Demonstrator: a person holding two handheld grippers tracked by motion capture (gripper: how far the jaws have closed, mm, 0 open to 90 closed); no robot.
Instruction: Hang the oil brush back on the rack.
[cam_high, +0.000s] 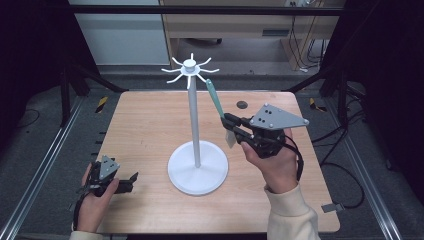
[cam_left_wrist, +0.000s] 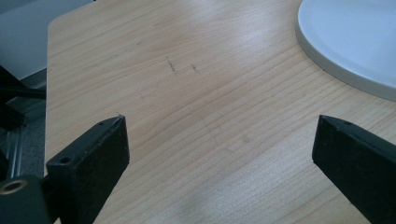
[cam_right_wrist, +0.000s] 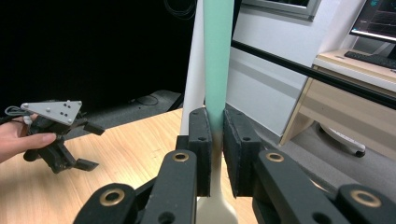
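The right tool (cam_high: 231, 121) is clenching a green-handled spatula (cam_high: 216, 101) just right of the white rack (cam_high: 196, 131), handle tilting up toward the rack's hooks. The left tool (cam_high: 131, 179) is resting released on the desk (cam_high: 150, 120), left of the rack's base.

Right gripper (cam_high: 231, 125) raised, clamped (left gripper (cam_high: 131, 180) agape).

I'm working over a light wooden table (cam_high: 145, 125) with rounded corners and a faint grain. A white rack stand (cam_high: 197, 172) sits on it near the middle, its round base flat on the wood. A small dark round object (cam_high: 242, 104) lies near the far edge. My left gripper (cam_high: 131, 180) rests on the near left part.
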